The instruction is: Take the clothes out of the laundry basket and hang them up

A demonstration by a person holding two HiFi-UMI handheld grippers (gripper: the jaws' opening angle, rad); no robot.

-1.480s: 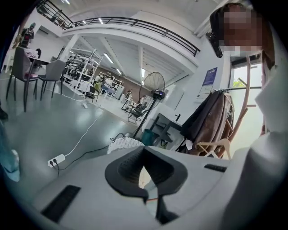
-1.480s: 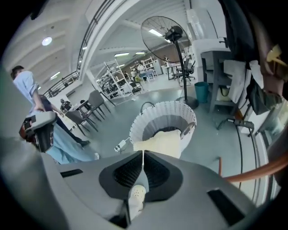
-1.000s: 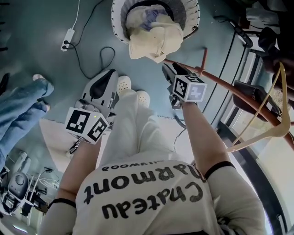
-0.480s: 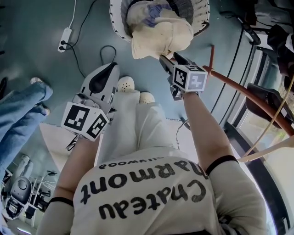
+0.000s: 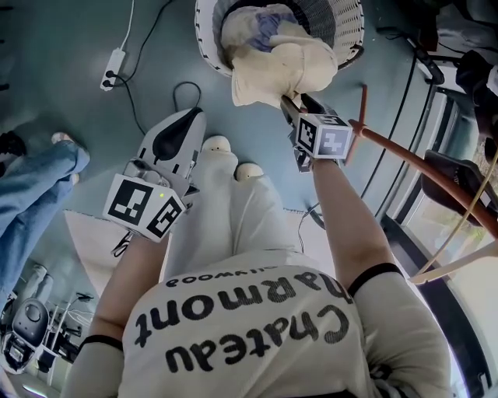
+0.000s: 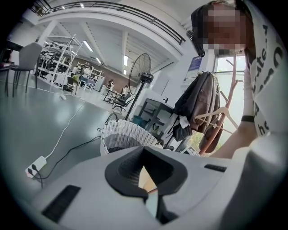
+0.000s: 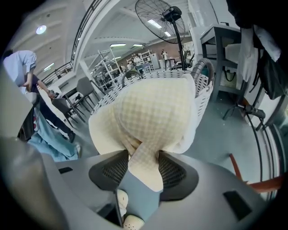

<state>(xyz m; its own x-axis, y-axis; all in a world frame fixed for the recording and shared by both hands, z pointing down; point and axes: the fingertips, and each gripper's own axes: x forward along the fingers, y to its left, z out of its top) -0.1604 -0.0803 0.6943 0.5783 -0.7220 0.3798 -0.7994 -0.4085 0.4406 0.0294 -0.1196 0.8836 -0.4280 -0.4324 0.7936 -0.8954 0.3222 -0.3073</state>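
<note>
Right gripper view shows the right gripper with its jaws spread wide. They have just been closing a little, and a fold of the cream checked cloth stands between the pads, close against them but not squeezed. The left gripper has its jaws pressed together on nothing.

From the head view, the white wicker laundry basket lies at twelve o'clock. The cream checked cloth hangs out over its rim on the six o'clock side, and a pale bluish garment lies inside. The left gripper is at ten o'clock, well apart from the basket.
</note>
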